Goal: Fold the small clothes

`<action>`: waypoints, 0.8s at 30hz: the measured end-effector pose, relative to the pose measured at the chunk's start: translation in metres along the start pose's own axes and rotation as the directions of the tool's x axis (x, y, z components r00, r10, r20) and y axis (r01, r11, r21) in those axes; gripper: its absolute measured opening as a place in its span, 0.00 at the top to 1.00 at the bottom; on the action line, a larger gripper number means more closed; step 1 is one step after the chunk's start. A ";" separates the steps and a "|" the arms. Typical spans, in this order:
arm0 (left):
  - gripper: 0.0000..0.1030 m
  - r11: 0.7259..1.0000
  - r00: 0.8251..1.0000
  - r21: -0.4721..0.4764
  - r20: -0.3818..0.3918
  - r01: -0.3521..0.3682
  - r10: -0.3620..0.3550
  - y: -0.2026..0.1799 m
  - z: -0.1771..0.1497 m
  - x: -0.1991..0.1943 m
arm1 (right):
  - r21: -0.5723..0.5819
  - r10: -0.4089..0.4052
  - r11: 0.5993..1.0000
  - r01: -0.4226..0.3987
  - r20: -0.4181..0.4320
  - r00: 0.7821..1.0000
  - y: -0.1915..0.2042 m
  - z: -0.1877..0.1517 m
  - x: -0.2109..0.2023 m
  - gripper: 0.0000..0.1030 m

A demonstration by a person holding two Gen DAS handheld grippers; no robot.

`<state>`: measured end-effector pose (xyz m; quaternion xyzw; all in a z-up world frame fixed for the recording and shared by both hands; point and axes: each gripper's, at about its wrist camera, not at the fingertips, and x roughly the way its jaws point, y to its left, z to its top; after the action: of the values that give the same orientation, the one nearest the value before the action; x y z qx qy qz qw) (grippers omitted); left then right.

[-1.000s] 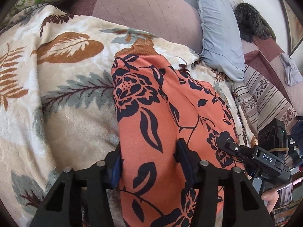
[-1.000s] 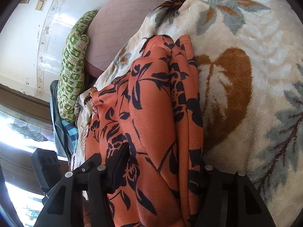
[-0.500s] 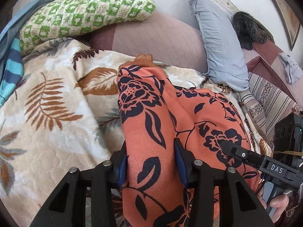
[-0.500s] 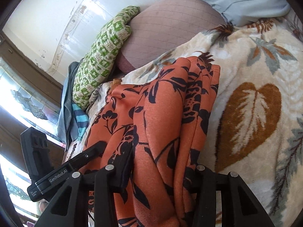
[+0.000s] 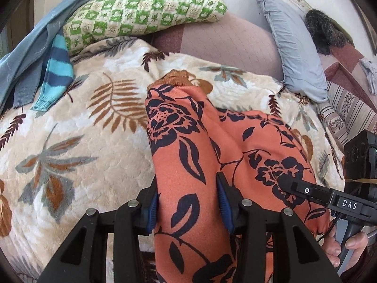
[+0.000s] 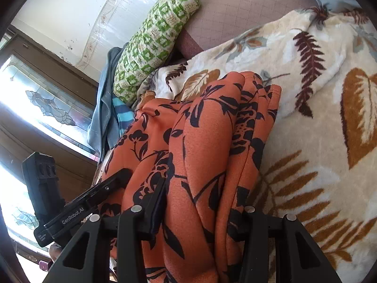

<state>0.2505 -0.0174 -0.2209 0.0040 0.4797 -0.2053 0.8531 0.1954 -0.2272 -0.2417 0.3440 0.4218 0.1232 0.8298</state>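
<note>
Left wrist: both hand-held grippers clamp orange floral garment [image 5: 188, 155] over blanket [image 5: 70, 141].

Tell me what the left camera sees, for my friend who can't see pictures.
The left claw grips a bunched orange garment with dark flowers, which trails away over a cream leaf-print blanket. The right claw reaches in from the right and holds the same garment. Behind lie a green checked pillow and a grey pillow.
</note>
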 end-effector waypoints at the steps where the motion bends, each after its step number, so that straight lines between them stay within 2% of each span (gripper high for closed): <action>1: 0.55 1.000 1.000 -0.005 -0.021 -0.009 0.009 0.005 -0.005 0.005 | -0.005 -0.020 1.000 0.020 -0.016 1.000 0.000 -0.002 0.005 0.56; 3: 0.44 0.999 0.999 -0.012 -0.044 -0.032 0.031 0.014 -0.011 0.013 | -0.018 -0.076 0.997 0.075 -0.058 0.995 -0.003 -0.005 0.016 0.53; 5: 0.35 0.999 0.998 -0.017 -0.037 -0.050 0.050 0.019 -0.012 0.010 | 0.002 -0.090 0.996 0.091 -0.083 0.992 -0.009 -0.003 0.021 0.49; 8: 0.35 0.997 0.997 -0.016 0.020 -0.074 0.074 0.022 -0.007 -0.004 | 0.049 -0.068 0.996 0.072 -0.094 0.993 -0.019 0.008 0.014 0.48; 12: 0.35 0.998 0.994 -0.020 0.099 -0.053 0.055 0.019 0.003 -0.022 | 0.093 -0.072 0.993 0.071 0.007 0.997 -0.031 0.028 -0.013 0.47; 15: 0.34 0.998 0.990 0.020 0.131 -0.063 0.060 0.007 0.008 -0.024 | 0.033 -0.097 0.995 0.094 0.101 0.990 -0.021 0.046 -0.033 0.46; 17: 0.34 0.994 0.986 0.051 0.141 -0.092 0.084 -0.001 0.011 -0.020 | -0.022 -0.063 0.998 0.067 0.143 0.988 -0.005 0.058 -0.041 0.46; 20: 0.34 0.992 0.987 0.060 0.123 -0.108 0.100 -0.007 0.016 -0.006 | -0.071 0.014 0.997 -0.001 0.176 0.984 0.013 0.071 -0.047 0.46; 24: 0.27 0.995 0.995 0.029 0.017 -0.096 0.095 -0.008 0.018 0.022 | -0.062 0.074 0.996 -0.067 0.114 0.991 0.030 0.085 -0.018 0.46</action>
<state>0.2721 -0.0354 -0.2277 0.0379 0.4693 -0.1714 0.8654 0.2537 -0.2536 -0.1761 0.3411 0.3567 0.1446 0.8576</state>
